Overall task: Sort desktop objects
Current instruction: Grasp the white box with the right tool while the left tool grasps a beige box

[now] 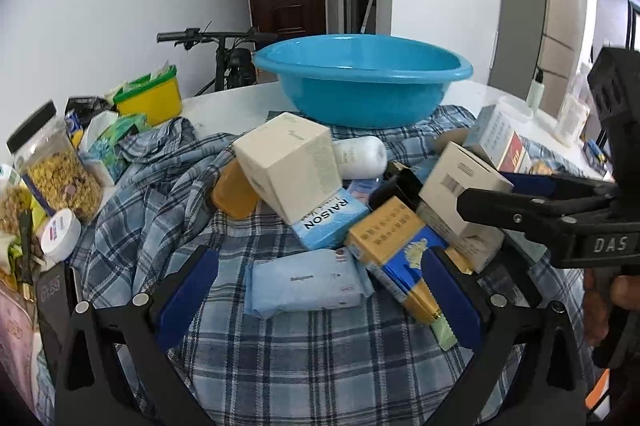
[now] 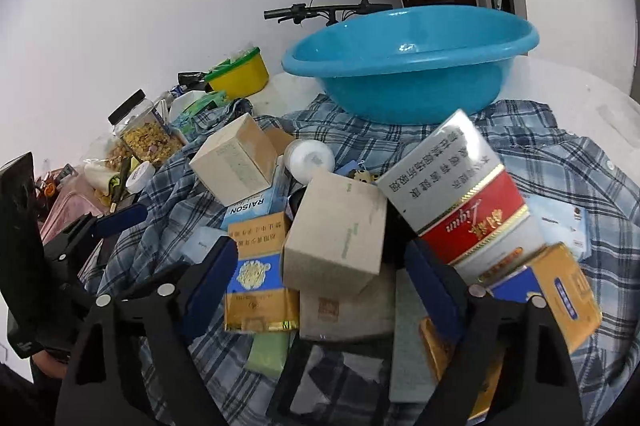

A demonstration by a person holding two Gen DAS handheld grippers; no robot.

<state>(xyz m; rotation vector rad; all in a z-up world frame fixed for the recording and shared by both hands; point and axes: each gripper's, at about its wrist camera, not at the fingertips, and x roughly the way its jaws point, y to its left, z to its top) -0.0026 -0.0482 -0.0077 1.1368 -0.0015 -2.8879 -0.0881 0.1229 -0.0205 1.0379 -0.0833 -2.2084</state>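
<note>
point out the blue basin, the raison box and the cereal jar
blue basin [image 1: 360, 98], left wrist view, outer front wall
raison box [image 1: 328, 222], left wrist view, printed top face
cereal jar [image 1: 60, 174], left wrist view, clear side

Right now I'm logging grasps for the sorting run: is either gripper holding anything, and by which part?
Nothing is held. The left gripper is open above the blue wipes pack. The right gripper is open around the beige box, not gripping it.

Both grippers: black plastic frames w/ blue finger pads [image 1: 188, 290], silver round screws, right gripper [image 1: 486, 202] body marked "DAS".
</note>
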